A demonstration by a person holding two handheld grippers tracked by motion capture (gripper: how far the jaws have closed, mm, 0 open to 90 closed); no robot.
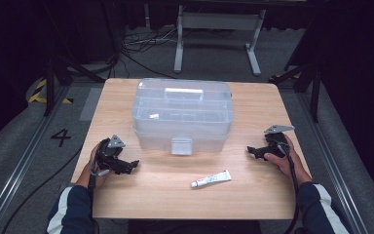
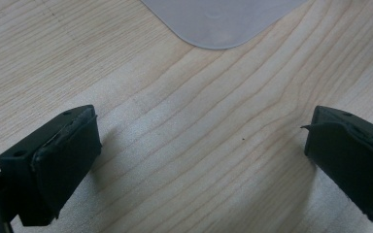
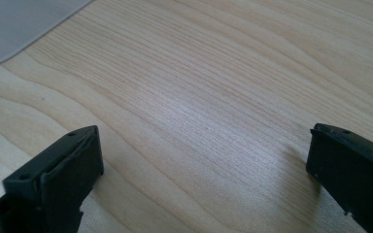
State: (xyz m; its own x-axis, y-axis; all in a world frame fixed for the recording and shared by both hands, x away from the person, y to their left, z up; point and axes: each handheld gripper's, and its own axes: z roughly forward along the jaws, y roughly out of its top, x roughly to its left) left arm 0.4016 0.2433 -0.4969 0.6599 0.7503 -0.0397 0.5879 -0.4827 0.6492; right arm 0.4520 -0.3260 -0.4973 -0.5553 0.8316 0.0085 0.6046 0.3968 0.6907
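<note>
A clear plastic storage box (image 1: pixel 182 114) with a lid, a top handle and a front latch (image 1: pixel 181 145) stands shut at the middle of the wooden table (image 1: pixel 141 195). A small white tube (image 1: pixel 211 179) lies in front of it, toward the right. My left gripper (image 1: pixel 132 165) rests on the table left of the box, open, nothing between its jaws. My right gripper (image 1: pixel 251 152) rests right of the box, also open and empty. In the left gripper view a corner of the box (image 2: pixel 218 22) lies ahead of the gripper (image 2: pixel 201 155). The right gripper view has a box corner (image 3: pixel 14 26) at upper left of the gripper (image 3: pixel 204 165).
Both hands with dark, white-striped sleeves (image 1: pixel 70 209) come in from the near edge. Beyond the table stand a white desk frame (image 1: pixel 219 39), loose cables (image 1: pixel 141 46) on the grey floor and black stands (image 1: pixel 53 80) at both sides.
</note>
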